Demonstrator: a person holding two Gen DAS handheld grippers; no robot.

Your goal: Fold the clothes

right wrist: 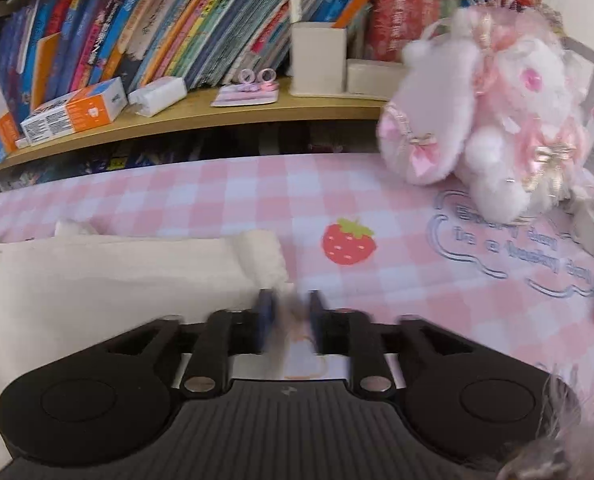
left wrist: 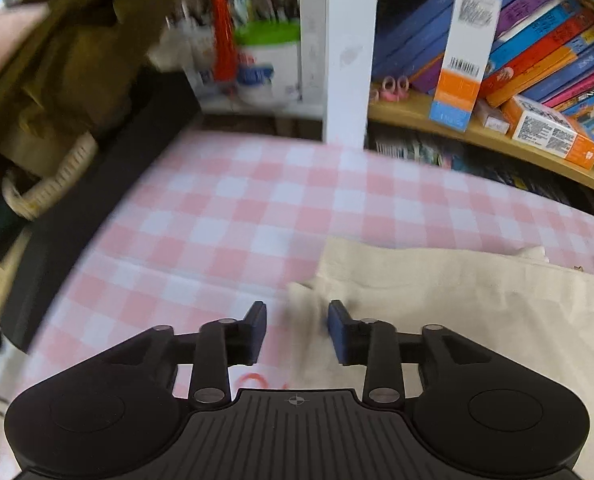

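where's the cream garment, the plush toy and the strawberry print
cream garment (right wrist: 109,276), right wrist view, on its flat top layer
plush toy (right wrist: 493,120), right wrist view, on its furry body
strawberry print (right wrist: 348,244), right wrist view, on the red fruit

Cream folded garment (left wrist: 477,300): matt woven cloth, fleecy at its end. Pink-and-white checked tablecloth (right wrist: 237,196): smooth, matt. Pale wooden shelf (right wrist: 233,114): smooth; white-and-pink plush toy (right wrist: 489,120): fluffy.

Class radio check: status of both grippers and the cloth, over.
Left gripper open at cream cloth edge. Right gripper open, nothing gripped. Plush toy beyond, clear.
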